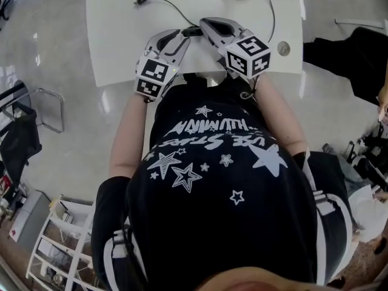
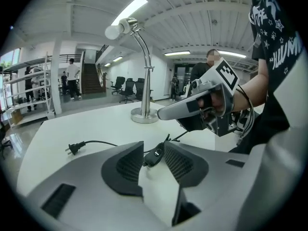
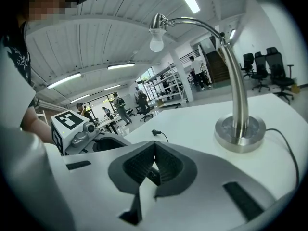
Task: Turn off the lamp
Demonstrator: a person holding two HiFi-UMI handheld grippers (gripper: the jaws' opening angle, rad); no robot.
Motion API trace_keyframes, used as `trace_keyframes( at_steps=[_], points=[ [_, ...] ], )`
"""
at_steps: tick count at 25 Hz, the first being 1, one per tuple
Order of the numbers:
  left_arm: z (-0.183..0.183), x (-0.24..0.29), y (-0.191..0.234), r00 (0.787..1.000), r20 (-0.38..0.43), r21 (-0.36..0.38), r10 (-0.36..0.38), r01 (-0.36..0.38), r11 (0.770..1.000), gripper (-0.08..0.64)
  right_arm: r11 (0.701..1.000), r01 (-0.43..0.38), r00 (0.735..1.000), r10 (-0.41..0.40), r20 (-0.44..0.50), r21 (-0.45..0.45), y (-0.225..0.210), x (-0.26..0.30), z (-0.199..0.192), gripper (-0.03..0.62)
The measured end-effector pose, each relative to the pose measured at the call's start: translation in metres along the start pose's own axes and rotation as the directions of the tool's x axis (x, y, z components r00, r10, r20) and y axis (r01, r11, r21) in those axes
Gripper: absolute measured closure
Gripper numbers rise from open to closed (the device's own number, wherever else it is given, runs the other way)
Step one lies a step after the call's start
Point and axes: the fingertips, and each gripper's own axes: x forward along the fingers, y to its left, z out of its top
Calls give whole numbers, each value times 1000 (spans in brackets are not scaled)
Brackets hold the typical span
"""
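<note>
Black cloth of the person's star-printed shirt (image 1: 212,162) fills the lower head view, and past it both forearms reach onto the white bench (image 1: 115,35). The left claw (image 1: 180,35) and right claw (image 1: 204,22) lie there with their tips converging. Between those tips, near the person's edge of the bench, sits the small black inline switch (image 2: 154,155) on the lamp's cord (image 2: 115,143). The gooseneck desk lamp (image 3: 239,129) itself stands well beyond, at the far edge. Its plug (image 2: 76,148) lies loose on the bench, in no socket. The left gripper view shows the left claw's jaws standing apart with the switch right between their tips, close to the right-hand pad and not squeezed. The switch's long axis follows the cord, slanting across that gap, and its rocker faces upward. The right gripper view shows the right claw's jaws drawn together at the tips. A dark sliver low between the pads may be the cord, though it is too small to tell. The left claw is judged the nearer, since the switch is already inside its mouth, while the right tip hovers just beside it on the lamp side. Because the rocker faces up, the coming press probably has to come from above, not from a squeeze on the sides.
</note>
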Motion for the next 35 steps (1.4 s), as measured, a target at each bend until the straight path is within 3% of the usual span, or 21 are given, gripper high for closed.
trace_keyframes(
  at_steps=[4,12,20,23,35],
  points=[
    [-9,17,2,996,-57,29,-66,68,997,365,999,28,999,-27,-37,28,-7,1,-12,586],
    [-29,37,4,977,-157,164,-141,166,972,367,998,40,994,-35,-100,45,1,11,-33,586],
    [-40,49,1,962,-204,225,-184,229,947,368,996,56,989,-46,-144,69,4,15,-49,586],
    [-41,52,-3,959,-204,239,-195,242,940,407,996,57,986,-45,-161,73,3,15,-54,586],
    [-42,49,-3,946,-227,210,-232,281,937,419,995,70,980,-56,-192,68,3,24,-57,586]
  ],
)
